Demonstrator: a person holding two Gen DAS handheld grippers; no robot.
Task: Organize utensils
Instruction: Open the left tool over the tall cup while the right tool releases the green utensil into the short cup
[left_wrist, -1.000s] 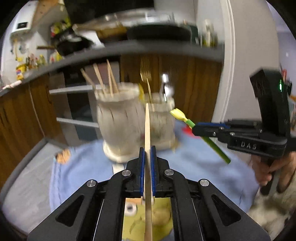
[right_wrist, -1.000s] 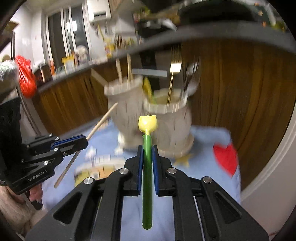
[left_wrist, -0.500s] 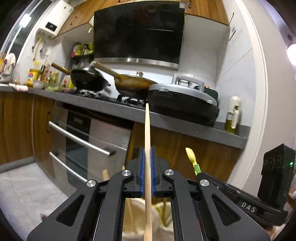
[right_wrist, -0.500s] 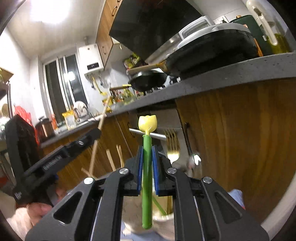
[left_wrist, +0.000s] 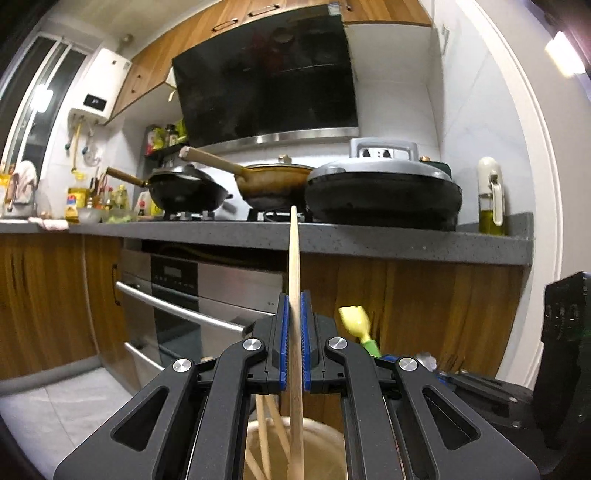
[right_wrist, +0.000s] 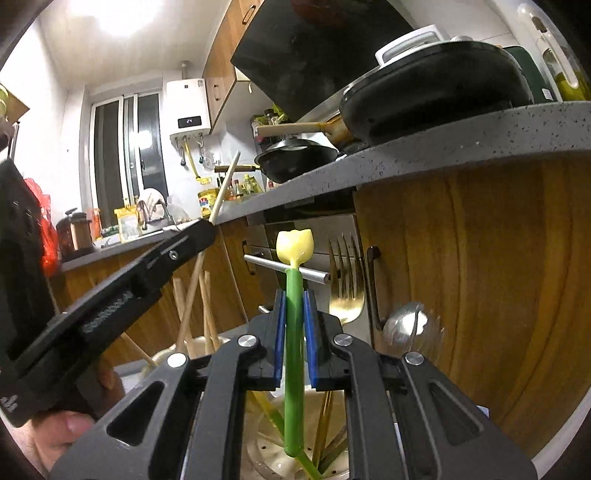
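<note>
My left gripper (left_wrist: 293, 343) is shut on a wooden chopstick (left_wrist: 294, 266), held upright with its lower end over a pale utensil holder (left_wrist: 321, 435) that has other chopsticks in it. My right gripper (right_wrist: 295, 332) is shut on a green utensil with a yellow tulip-shaped top (right_wrist: 294, 245), upright, its lower end inside a second pale holder (right_wrist: 266, 454) with a gold fork (right_wrist: 345, 280) and a steel spoon (right_wrist: 406, 326). The left gripper also shows in the right wrist view (right_wrist: 199, 236), with the chopstick holder (right_wrist: 199, 343) below it.
A grey countertop (left_wrist: 369, 240) with pans and a lidded griddle (left_wrist: 380, 192) runs above the holders. An oven with bar handles (left_wrist: 177, 310) and wooden cabinet doors (right_wrist: 480, 277) stand behind. Grey floor (left_wrist: 44, 398) lies at the left.
Both grippers have tilted from level to upright and come down over the holders. The chopstick and the green utensil now point up, their lower ends at or in the holders.
</note>
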